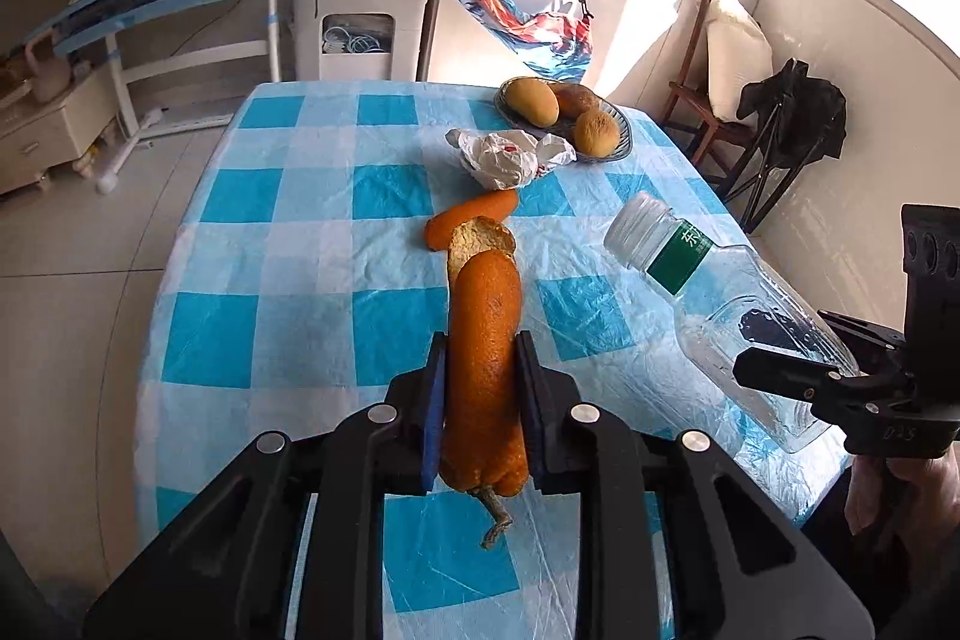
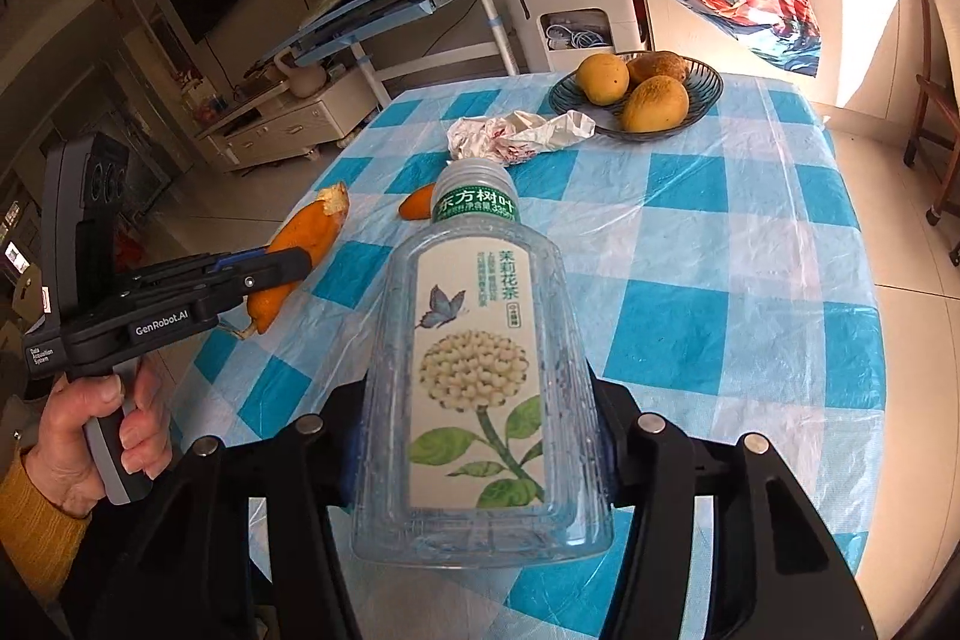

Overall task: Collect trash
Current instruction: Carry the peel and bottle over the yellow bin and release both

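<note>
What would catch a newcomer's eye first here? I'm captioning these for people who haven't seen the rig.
The long orange peel clamped in the left gripper, and the empty clear bottle gripped by the right gripper, both over the blue checked tablecloth. Farther back lie a crumpled white wrapper and a bowl of fruit.

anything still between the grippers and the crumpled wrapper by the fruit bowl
Nothing on the table blocks it, but both grippers are full: the left gripper clamps an orange peel, the right gripper an empty bottle. The crumpled wrapper lies open, a smaller peel just before it.
</note>
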`<state>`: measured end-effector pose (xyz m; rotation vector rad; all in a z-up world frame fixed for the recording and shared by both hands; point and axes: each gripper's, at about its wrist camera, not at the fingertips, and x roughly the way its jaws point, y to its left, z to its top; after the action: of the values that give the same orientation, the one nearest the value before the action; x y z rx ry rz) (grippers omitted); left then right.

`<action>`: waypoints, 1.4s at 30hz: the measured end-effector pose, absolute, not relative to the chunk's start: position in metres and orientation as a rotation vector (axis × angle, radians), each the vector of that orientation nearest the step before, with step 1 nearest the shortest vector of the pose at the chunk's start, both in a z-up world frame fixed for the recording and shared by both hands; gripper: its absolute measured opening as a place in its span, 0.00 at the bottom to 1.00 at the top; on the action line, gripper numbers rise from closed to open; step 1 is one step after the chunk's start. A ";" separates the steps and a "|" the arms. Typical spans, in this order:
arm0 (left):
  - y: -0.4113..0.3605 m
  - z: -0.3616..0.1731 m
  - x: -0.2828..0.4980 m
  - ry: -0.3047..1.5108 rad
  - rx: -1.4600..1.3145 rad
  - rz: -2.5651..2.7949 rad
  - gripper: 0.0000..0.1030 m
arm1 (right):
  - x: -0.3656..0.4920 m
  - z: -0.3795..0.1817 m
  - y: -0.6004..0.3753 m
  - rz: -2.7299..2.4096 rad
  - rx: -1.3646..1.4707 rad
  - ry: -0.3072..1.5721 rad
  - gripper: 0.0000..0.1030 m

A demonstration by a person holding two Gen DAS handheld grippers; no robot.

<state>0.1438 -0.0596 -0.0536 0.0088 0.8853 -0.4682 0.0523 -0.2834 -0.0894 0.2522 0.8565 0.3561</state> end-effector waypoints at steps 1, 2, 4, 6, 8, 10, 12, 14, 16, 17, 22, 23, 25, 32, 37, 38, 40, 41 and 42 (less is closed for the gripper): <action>-0.054 -0.050 0.134 0.874 0.016 -0.454 0.20 | 0.046 -0.088 -0.279 0.372 0.259 0.848 0.53; -0.050 -0.048 0.125 0.866 0.023 -0.444 0.20 | 0.039 -0.087 -0.275 0.390 0.264 0.841 0.53; -0.040 -0.044 0.107 0.855 0.033 -0.426 0.20 | 0.023 -0.085 -0.264 0.424 0.267 0.834 0.53; -0.032 -0.041 0.090 0.843 0.048 -0.403 0.20 | 0.007 -0.084 -0.253 0.463 0.263 0.836 0.53; -0.025 -0.040 0.075 0.839 0.050 -0.386 0.20 | -0.010 -0.083 -0.241 0.502 0.251 0.842 0.53; -0.017 -0.039 0.061 0.837 0.050 -0.373 0.20 | -0.029 -0.083 -0.229 0.546 0.232 0.854 0.53; -0.011 -0.041 0.048 0.840 0.050 -0.365 0.20 | -0.047 -0.082 -0.216 0.591 0.206 0.870 0.53; -0.007 -0.042 0.035 0.843 0.055 -0.357 0.20 | -0.066 -0.082 -0.200 0.641 0.155 0.897 0.53; -0.003 -0.045 0.024 0.850 0.054 -0.356 0.20 | -0.083 -0.084 -0.184 0.689 0.089 0.933 0.53; -0.002 -0.046 0.019 0.854 0.054 -0.356 0.20 | -0.091 -0.086 -0.175 0.710 0.047 0.954 0.53; 0.001 -0.056 -0.003 0.878 0.055 -0.368 0.20 | -0.120 -0.111 -0.133 0.765 -0.176 1.070 0.53; 0.001 -0.058 -0.007 0.883 0.055 -0.372 0.20 | -0.121 -0.118 -0.127 0.768 -0.200 1.091 0.53; 0.002 -0.062 -0.016 0.895 0.052 -0.381 0.20 | -0.122 -0.131 -0.119 0.759 -0.241 1.116 0.54; 0.002 -0.081 -0.043 0.948 0.062 -0.423 0.20 | -0.113 -0.123 -0.134 0.688 -0.083 1.049 0.59; -0.007 -0.097 -0.058 1.012 0.079 -0.487 0.21 | -0.106 -0.087 -0.172 0.576 0.108 0.827 0.75; -0.012 -0.104 -0.061 1.037 0.098 -0.505 0.21 | -0.104 -0.083 -0.182 0.544 0.154 0.797 0.75; -0.025 -0.122 -0.067 1.102 0.166 -0.539 0.21 | -0.097 -0.079 -0.202 0.478 0.250 0.758 0.77; -0.032 -0.132 -0.069 1.139 0.207 -0.554 0.21 | -0.093 -0.080 -0.211 0.440 0.303 0.744 0.77; -0.038 -0.142 -0.072 1.178 0.242 -0.568 0.21 | -0.090 -0.082 -0.221 0.412 0.350 0.735 0.78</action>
<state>-0.0718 -0.0377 -0.1421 0.2419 1.1775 -0.5685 -0.0904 -0.2213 -0.0816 0.3502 0.7353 0.4122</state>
